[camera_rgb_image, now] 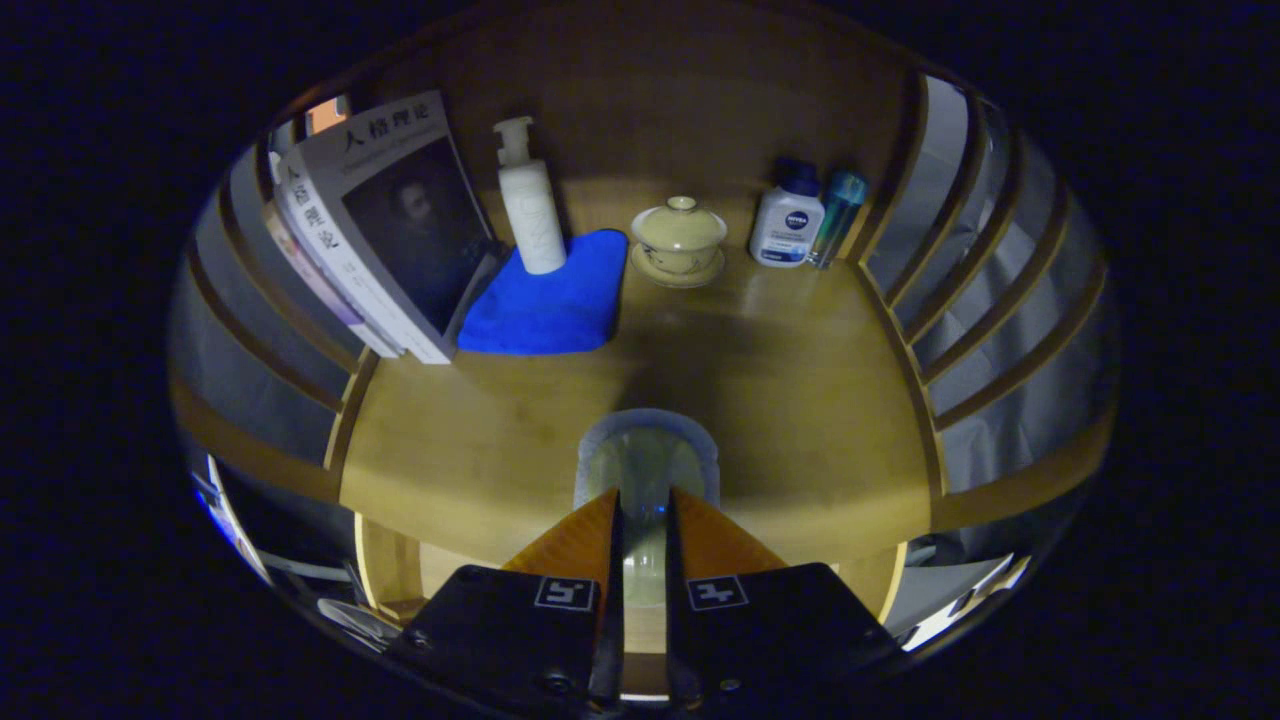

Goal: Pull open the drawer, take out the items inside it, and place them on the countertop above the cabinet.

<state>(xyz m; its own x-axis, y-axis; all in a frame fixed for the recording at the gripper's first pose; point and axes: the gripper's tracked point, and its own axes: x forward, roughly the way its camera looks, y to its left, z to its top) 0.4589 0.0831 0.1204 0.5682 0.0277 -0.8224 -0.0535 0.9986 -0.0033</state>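
Observation:
My gripper [643, 497] hangs over the front part of the wooden countertop [800, 400]. Its two orange fingers [580, 540] stand almost together, pinching the wall of a clear glass cup [647, 450]. The cup's pale rim shows just ahead of the fingertips, and I look down into it. Whether the cup's base touches the wood is hidden from me. Below the countertop's front edge, part of the cabinet's wooden frame [385, 565] shows to the left of the fingers.
At the back of the countertop, several books [385, 230] lean at the left, with a white pump bottle [530, 200] on a blue cloth [550, 295] beside them. A lidded tea bowl [680, 240], a white bottle [788, 220] and a teal bottle [838, 215] follow. Slatted rails [960, 300] close both sides.

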